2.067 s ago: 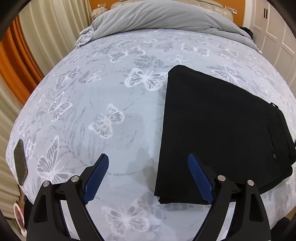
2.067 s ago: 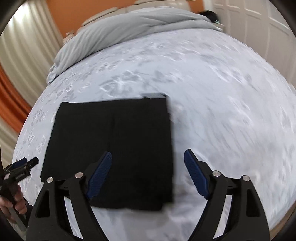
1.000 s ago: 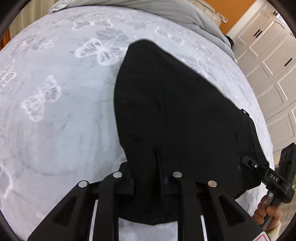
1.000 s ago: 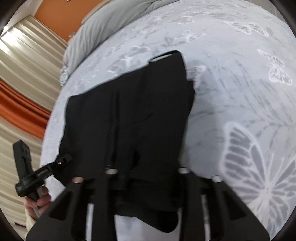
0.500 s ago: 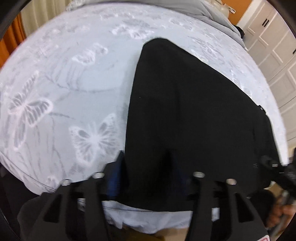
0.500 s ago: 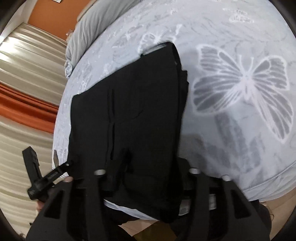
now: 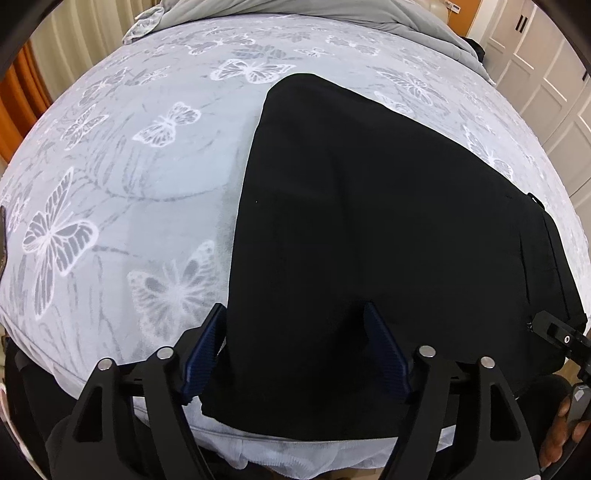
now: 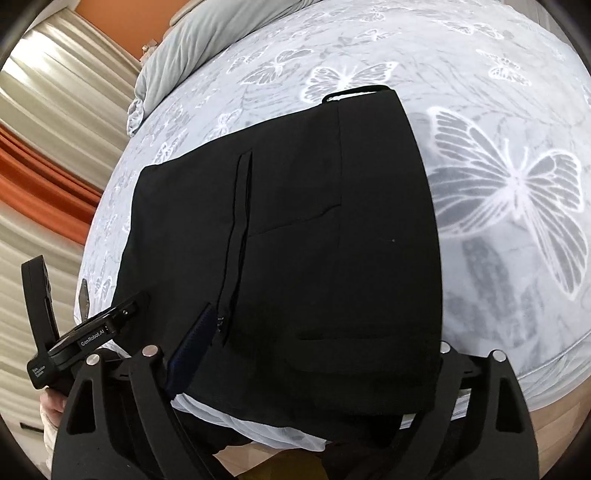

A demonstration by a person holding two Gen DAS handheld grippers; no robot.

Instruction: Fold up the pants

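Observation:
The black pants (image 7: 369, 229) lie folded into a flat rectangle at the near edge of the bed; they also show in the right wrist view (image 8: 295, 229), with a pocket slit and waistband loop showing. My left gripper (image 7: 295, 347) is open, its blue pads (image 7: 207, 343) spread either side of the near left corner of the pants. My right gripper (image 8: 314, 354) is open over the near right part of the pants; only its left blue pad (image 8: 192, 350) shows, the right one is hidden by the cloth.
The bed (image 7: 129, 166) has a pale grey sheet with white butterflies, and its front edge is right below the grippers. A grey duvet (image 7: 332, 11) is bunched at the head. Orange and cream curtains (image 8: 44, 155) hang at the left, white wardrobe doors (image 7: 546, 66) at the right.
Both grippers were shut on the near edge of the pants and dragged them toward the bed's front edge. Now both have opened and let go; the pants rest flat.

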